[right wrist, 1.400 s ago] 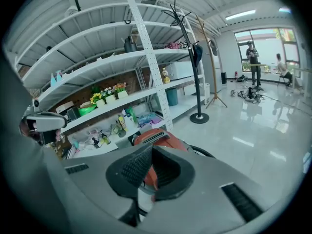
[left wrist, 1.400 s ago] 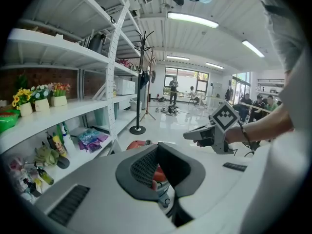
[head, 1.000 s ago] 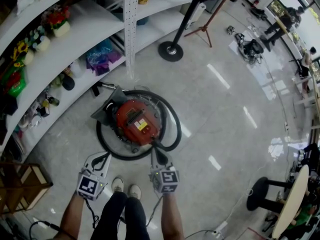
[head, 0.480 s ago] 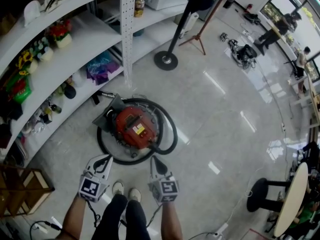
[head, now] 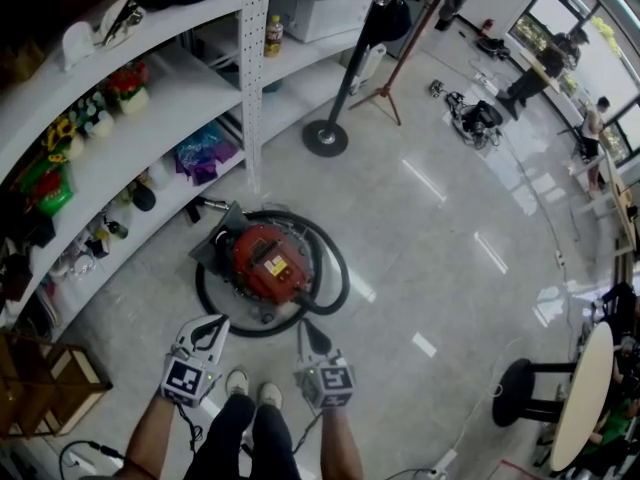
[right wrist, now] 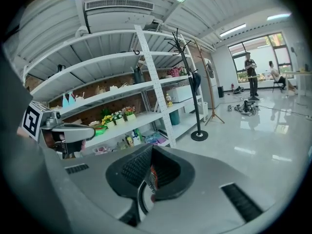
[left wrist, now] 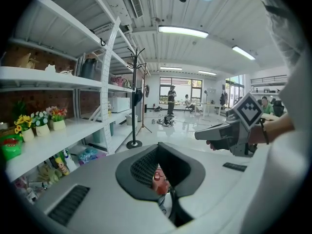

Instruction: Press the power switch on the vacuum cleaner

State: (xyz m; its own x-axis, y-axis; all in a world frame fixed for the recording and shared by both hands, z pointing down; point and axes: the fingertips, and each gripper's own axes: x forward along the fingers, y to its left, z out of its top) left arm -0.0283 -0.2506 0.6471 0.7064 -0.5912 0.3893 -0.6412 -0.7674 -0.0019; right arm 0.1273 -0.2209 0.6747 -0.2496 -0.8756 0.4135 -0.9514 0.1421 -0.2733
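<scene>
A round red vacuum cleaner [head: 268,261] sits on the glossy floor, with its black hose [head: 338,268] looped around it. My left gripper [head: 212,328] hangs just short of the hose's near-left edge, jaws together and nothing held. My right gripper [head: 308,333] points at the vacuum's near-right side, a little way off it, also shut and empty. In the left gripper view the shut left gripper [left wrist: 163,182] shows a sliver of the red vacuum [left wrist: 158,178] past its fingers. The right gripper [right wrist: 148,179] in its own view frames the vacuum [right wrist: 153,176] the same way.
White curved shelves [head: 150,88] with flowers, bottles and bags run along the left. A coat stand base [head: 325,138] stands beyond the vacuum. A wooden crate [head: 40,388] is at near left, a stool [head: 520,393] and round table [head: 580,398] at near right. The person's shoes [head: 250,383] are below the grippers.
Both grippers have drawn back from the vacuum toward the person; the right one's tip was at the red body's edge and is now apart from it. The head view has lifted.
</scene>
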